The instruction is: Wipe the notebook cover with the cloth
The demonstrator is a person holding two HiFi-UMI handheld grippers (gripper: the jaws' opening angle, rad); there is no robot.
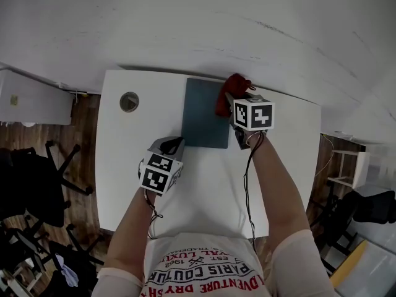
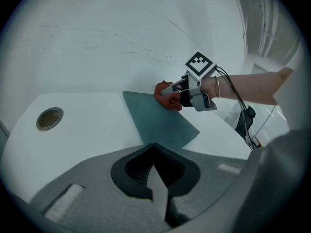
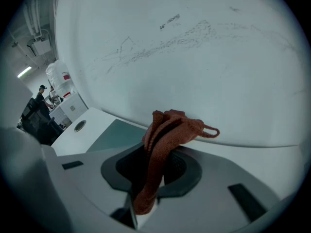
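A dark teal notebook (image 1: 204, 116) lies flat at the back of the white table (image 1: 124, 166), close to the wall. My right gripper (image 1: 231, 102) is shut on a red knitted cloth (image 1: 221, 106), which hangs at the notebook's far right edge. In the right gripper view the cloth (image 3: 163, 140) is bunched between the jaws and the notebook (image 3: 114, 136) shows below left. My left gripper (image 1: 176, 145) is at the notebook's near left corner, jaws closed with nothing seen between them. From the left gripper (image 2: 154, 147) I see the notebook (image 2: 160, 123), the cloth (image 2: 166, 98) and the right gripper (image 2: 181, 95).
A round metal grommet (image 1: 129, 101) sits in the table left of the notebook. A white wall (image 1: 198, 23) rises right behind the table. Black chairs (image 1: 37, 184) stand on the wooden floor at left, a small shelf (image 1: 345, 166) at right.
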